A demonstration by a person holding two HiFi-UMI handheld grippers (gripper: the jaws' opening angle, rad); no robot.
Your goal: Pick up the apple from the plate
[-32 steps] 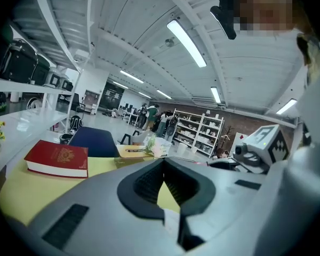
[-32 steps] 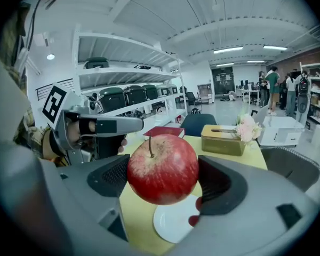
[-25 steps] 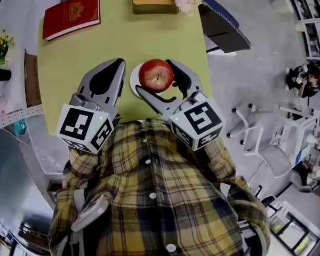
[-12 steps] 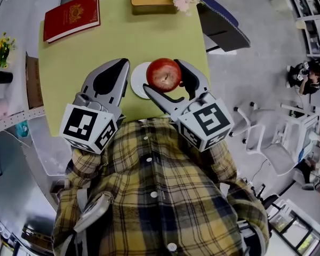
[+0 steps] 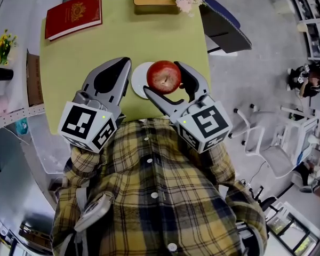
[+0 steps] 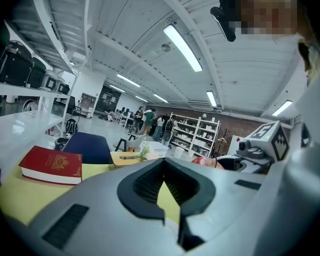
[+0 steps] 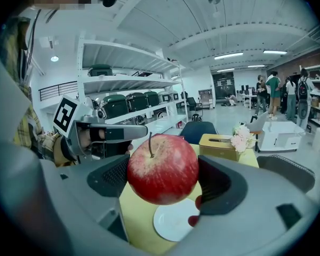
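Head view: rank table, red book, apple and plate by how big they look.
1. table
2. red book
3. apple and plate: not ranked. They look about alike, but the apple is held in the right gripper above the plate, nearer the camera, and hides part of it.

Red apple (image 5: 164,77), stem up, skin flecked with pale patches, gripped at both sides by the right tongs (image 5: 165,78) and hanging clear above the plate (image 5: 138,81). That plate is small, round and white, flat on the yellow-green tabletop (image 5: 85,47) near its front edge.
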